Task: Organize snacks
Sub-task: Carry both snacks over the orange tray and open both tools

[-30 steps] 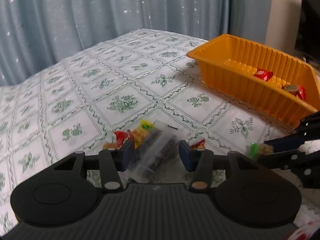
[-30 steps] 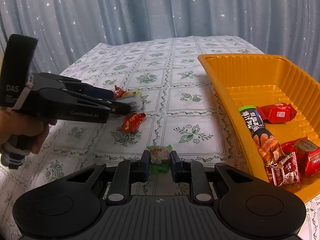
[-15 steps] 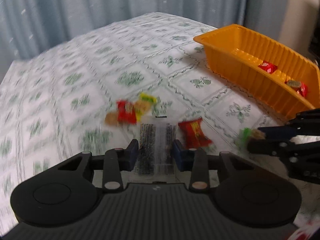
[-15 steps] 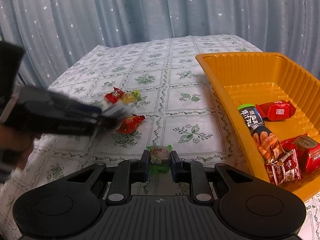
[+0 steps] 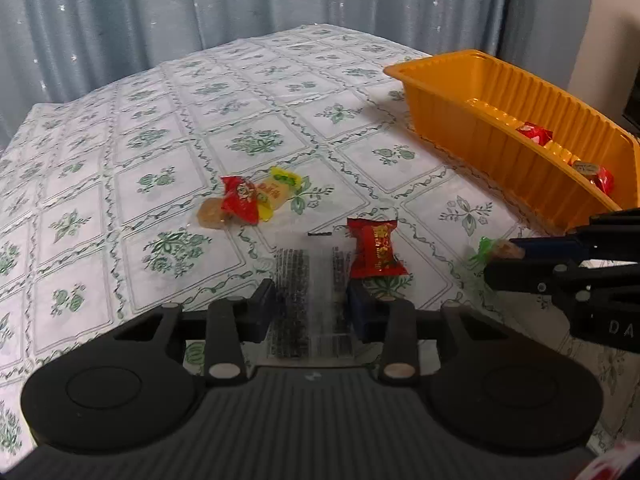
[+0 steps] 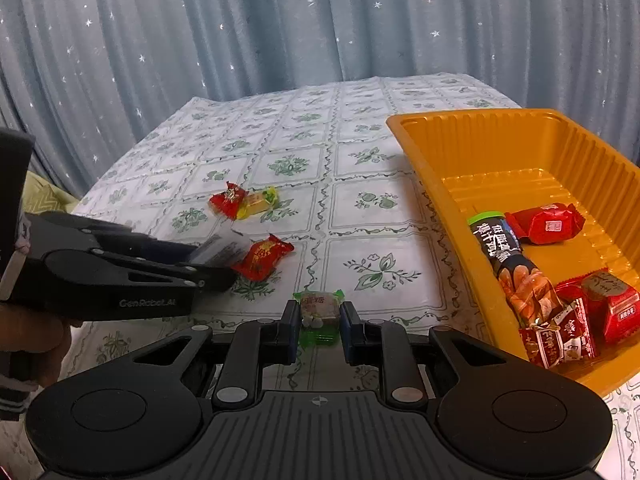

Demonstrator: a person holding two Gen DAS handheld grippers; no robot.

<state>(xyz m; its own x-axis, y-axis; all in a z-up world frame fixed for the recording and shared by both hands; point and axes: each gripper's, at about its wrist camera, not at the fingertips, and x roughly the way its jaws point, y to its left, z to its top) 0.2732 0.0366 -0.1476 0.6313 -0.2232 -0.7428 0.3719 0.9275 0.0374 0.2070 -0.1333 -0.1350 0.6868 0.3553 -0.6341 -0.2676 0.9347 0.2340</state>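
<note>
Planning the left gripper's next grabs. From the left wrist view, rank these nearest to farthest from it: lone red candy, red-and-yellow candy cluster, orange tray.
1. lone red candy, just right of its jaws.
2. red-and-yellow candy cluster, ahead, slightly left.
3. orange tray, far right.

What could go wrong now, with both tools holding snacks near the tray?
1. The left tool holds the clear packet by its near end only, so it may slip.
2. The packet could drag the red candy beside it.
3. The green candy in the right tool could catch the tray wall.

home room: star-print curtains (image 6: 200, 40), floral tablecloth (image 6: 360, 168) on table.
</note>
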